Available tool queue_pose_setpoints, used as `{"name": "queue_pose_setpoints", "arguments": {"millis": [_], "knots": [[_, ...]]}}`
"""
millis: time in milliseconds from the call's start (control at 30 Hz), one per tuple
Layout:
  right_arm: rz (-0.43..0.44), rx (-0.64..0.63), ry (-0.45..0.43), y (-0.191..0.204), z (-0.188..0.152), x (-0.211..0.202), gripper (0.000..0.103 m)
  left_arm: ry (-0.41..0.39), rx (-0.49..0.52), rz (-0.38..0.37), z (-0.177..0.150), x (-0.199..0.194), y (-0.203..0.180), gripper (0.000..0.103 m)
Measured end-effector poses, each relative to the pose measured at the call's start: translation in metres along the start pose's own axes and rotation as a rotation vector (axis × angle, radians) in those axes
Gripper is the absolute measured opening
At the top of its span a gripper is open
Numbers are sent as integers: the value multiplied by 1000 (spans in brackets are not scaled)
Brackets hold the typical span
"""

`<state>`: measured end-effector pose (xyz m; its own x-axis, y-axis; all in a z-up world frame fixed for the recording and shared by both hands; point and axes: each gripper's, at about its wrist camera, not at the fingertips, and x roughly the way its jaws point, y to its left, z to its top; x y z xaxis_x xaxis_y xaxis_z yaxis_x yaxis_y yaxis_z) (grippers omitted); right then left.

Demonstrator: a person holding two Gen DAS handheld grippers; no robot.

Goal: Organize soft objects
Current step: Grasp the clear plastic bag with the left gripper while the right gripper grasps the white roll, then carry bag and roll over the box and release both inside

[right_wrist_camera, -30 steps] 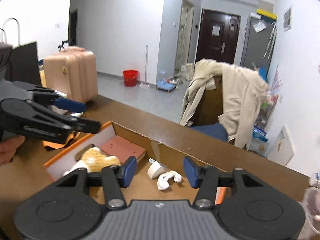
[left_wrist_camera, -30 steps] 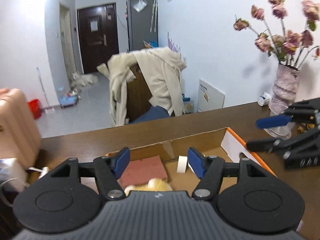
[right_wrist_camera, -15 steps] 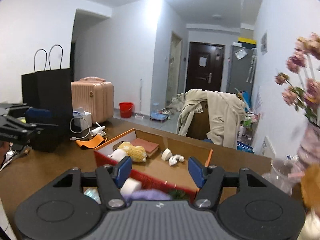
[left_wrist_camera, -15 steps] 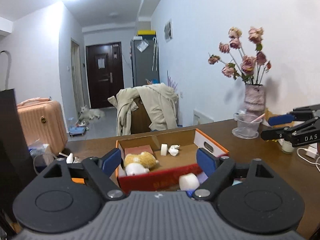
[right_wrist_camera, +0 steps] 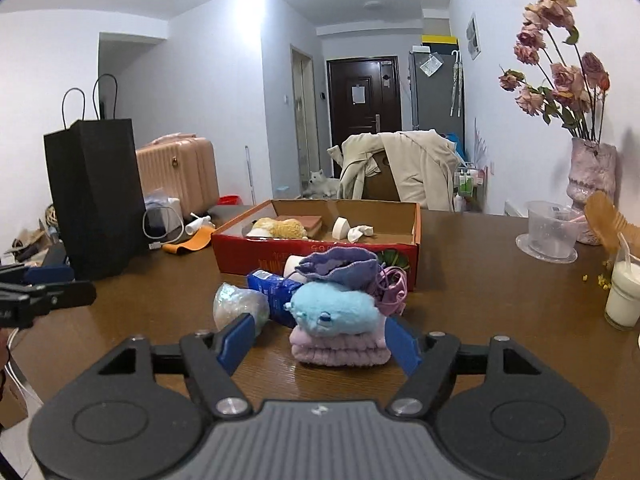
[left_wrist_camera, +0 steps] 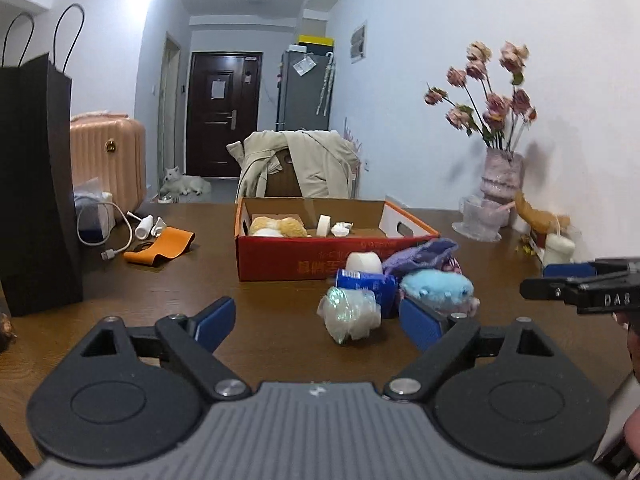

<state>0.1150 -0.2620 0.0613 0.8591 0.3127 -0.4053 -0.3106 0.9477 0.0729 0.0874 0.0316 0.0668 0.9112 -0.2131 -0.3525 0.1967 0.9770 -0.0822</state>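
I am lining my right gripper [right_wrist_camera: 318, 338], its jaws just widened and empty, squarely around the blue plush [right_wrist_camera: 334, 308], aiming to pinch its middle without dragging the folded pink cloth [right_wrist_camera: 340, 348] beneath.

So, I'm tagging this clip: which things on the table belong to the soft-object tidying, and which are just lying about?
Belongs to the job:
- blue plush toy
- folded pink cloth
- purple knit piece
- yellow plush, already in the box
- cardboard box

Just lying about:
- black paper bag
- vase of flowers
- glass of milk
- white cable
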Motion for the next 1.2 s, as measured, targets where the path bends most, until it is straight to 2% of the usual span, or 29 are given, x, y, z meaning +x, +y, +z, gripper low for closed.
{"name": "queue_pose_setpoints", "arguments": {"millis": [167,400,633,667,733,767,867,1000,1067,1200], "knots": [[28,-28,23,11,3,21,64,39,-32,-40,-4,25,1,90],[42,-31,81,13,4,60,56,134,-24,-82,-7,94,-14,90],[71,-54,41,10,39,95,52,224,-26,-68,-13,166,-19,89],[72,-75,40,11,47,105,52,241,-19,-62,-15,176,-19,85],[70,-113,56,13,59,130,52,274,-21,-77,-19,189,-14,66],[70,-124,71,14,65,144,52,293,-29,-96,-19,193,-10,51],[74,-116,137,16,74,192,52,275,-108,-120,-15,194,12,48],[48,-105,238,23,67,247,46,222,-180,-66,-10,192,42,48],[41,-101,270,28,62,261,28,233,-214,-48,-9,195,53,48],[29,-105,231,36,64,256,28,236,-231,-52,-5,194,58,48]]}}
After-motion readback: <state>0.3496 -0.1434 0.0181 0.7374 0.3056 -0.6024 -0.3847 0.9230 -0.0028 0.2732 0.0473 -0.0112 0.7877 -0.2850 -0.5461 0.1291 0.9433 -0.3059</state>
